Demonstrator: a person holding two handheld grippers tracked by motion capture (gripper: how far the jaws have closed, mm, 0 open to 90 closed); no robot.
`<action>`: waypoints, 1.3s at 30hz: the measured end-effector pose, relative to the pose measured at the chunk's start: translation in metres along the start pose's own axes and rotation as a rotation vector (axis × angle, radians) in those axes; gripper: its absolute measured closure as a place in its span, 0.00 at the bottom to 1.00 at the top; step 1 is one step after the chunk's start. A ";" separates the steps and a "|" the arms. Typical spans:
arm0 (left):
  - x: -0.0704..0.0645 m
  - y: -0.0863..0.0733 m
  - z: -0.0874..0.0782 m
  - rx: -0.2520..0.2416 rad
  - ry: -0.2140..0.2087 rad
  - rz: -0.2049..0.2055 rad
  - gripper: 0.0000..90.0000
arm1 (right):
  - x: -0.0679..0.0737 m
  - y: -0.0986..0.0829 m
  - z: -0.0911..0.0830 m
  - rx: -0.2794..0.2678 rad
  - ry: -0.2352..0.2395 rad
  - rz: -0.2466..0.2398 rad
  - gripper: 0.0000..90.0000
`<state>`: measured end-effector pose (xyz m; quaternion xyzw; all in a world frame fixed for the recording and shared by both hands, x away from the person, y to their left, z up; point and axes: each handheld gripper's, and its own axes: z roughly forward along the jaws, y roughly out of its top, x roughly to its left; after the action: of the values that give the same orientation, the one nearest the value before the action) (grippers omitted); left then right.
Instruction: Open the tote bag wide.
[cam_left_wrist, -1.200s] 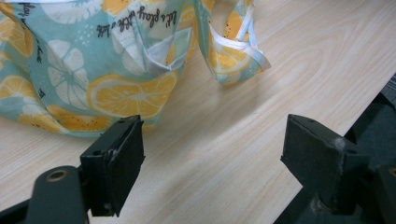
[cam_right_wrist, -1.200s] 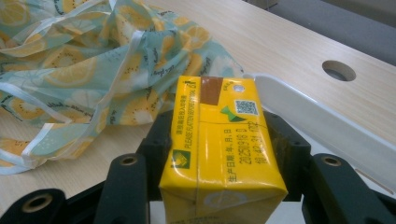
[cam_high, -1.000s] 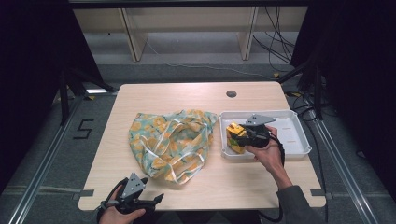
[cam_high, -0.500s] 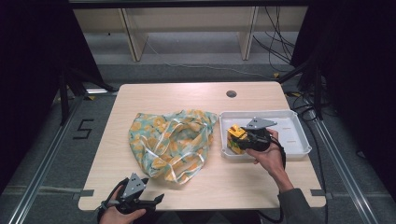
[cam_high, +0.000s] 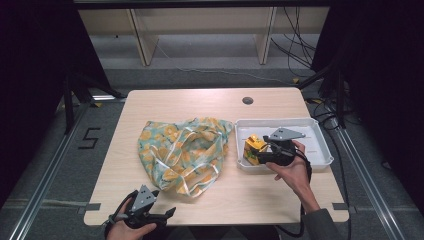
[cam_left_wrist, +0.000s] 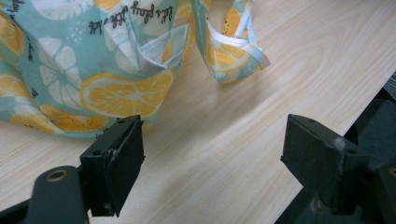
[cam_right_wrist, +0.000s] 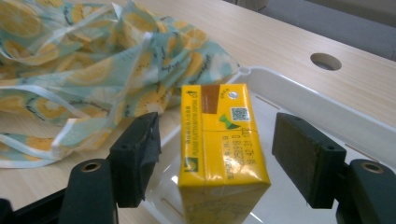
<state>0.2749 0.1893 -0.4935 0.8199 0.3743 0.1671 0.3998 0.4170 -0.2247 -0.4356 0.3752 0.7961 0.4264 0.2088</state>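
Now right hand-held gripper (cam_right_wrist: 215, 154) wide astride yellow carton (cam_right_wrist: 220, 154), farther into tray (cam_right_wrist: 327, 112).

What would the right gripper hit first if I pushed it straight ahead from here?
The yellow carton in the white tray. It stands between the open jaws of the right gripper, with gaps on both sides, so going on would probably bring the gripper's body against it, though depth is hard to judge.

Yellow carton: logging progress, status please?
Right gripper open, jaws either side of yellow carton in white tray. Left gripper open, idle. Nothing blocking.
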 end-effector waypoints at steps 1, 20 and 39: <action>0.000 0.000 0.000 -0.010 -0.002 0.015 0.22 | 0.000 0.000 -0.003 -0.006 0.000 -0.007 0.37; 0.000 0.001 0.001 0.007 -0.004 0.000 0.22 | 0.015 -0.010 -0.025 0.009 0.033 -0.092 1.00; 0.000 0.001 0.001 0.019 0.001 0.010 0.22 | 0.012 -0.013 -0.021 0.042 0.016 -0.116 1.00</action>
<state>0.2757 0.1886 -0.4934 0.8255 0.3718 0.1659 0.3909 0.3903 -0.2306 -0.4349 0.3293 0.8270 0.3996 0.2189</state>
